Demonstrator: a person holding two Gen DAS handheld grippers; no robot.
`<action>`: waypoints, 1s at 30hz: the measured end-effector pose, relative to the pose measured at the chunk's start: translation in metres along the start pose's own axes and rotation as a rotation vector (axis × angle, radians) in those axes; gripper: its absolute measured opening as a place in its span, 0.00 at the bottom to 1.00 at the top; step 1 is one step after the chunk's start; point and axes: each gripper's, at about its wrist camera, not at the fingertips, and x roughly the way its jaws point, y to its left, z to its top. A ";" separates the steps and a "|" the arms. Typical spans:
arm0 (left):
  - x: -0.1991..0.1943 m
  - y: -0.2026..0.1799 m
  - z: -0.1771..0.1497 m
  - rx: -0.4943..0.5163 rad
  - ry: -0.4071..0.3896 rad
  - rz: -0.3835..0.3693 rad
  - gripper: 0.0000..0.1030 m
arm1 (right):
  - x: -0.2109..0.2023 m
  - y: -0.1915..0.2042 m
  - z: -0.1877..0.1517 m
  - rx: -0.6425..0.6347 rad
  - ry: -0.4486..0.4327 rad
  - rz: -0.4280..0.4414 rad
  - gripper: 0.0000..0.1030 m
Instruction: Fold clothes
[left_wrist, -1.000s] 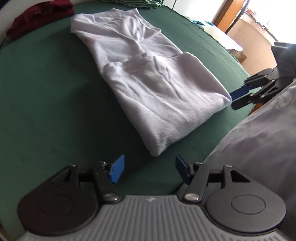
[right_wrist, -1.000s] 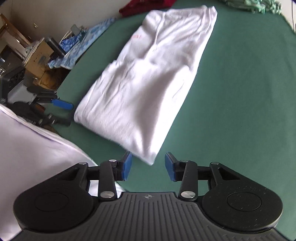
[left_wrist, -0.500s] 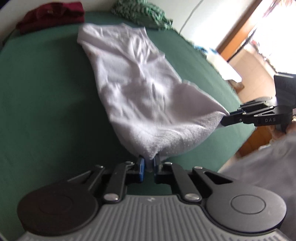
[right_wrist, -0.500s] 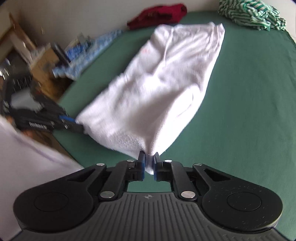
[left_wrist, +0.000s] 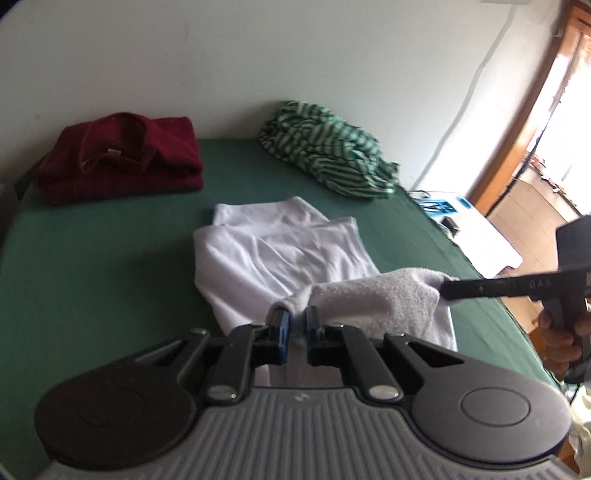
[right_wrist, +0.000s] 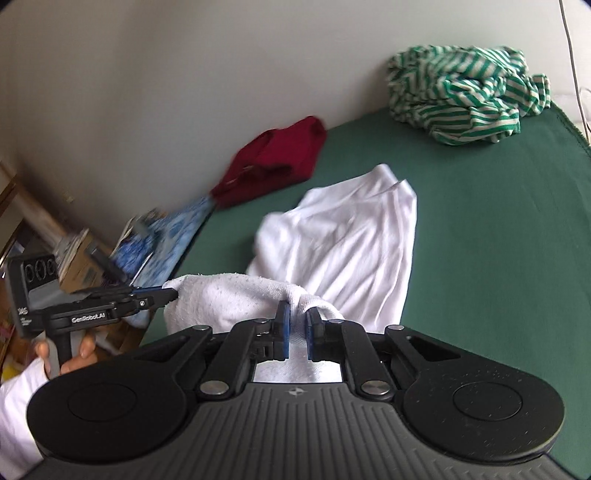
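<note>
A white garment lies partly folded on the green table cover; it also shows in the right wrist view. My left gripper is shut on one near corner of it. My right gripper is shut on the other near corner. The near edge is lifted off the table and stretched between the two grippers. The right gripper shows in the left wrist view, and the left gripper shows in the right wrist view.
A folded dark red garment lies at the far left by the wall. A crumpled green-and-white striped garment lies at the far right. Blue patterned cloth and clutter sit beyond the table's left edge.
Both grippers closed on the near corners of the white garment, then lifted the near edge and carried it toward the far end. The garment now looks shorter on the table.
</note>
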 end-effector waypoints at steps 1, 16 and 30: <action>0.014 0.007 0.004 -0.010 0.015 0.010 0.03 | 0.010 -0.007 0.004 0.014 0.001 -0.014 0.09; 0.018 0.039 -0.030 -0.063 0.020 -0.003 0.70 | 0.021 -0.025 -0.010 -0.090 -0.032 -0.125 0.46; 0.052 0.025 -0.033 -0.051 0.063 0.041 0.26 | 0.067 -0.012 -0.002 -0.343 -0.061 -0.114 0.16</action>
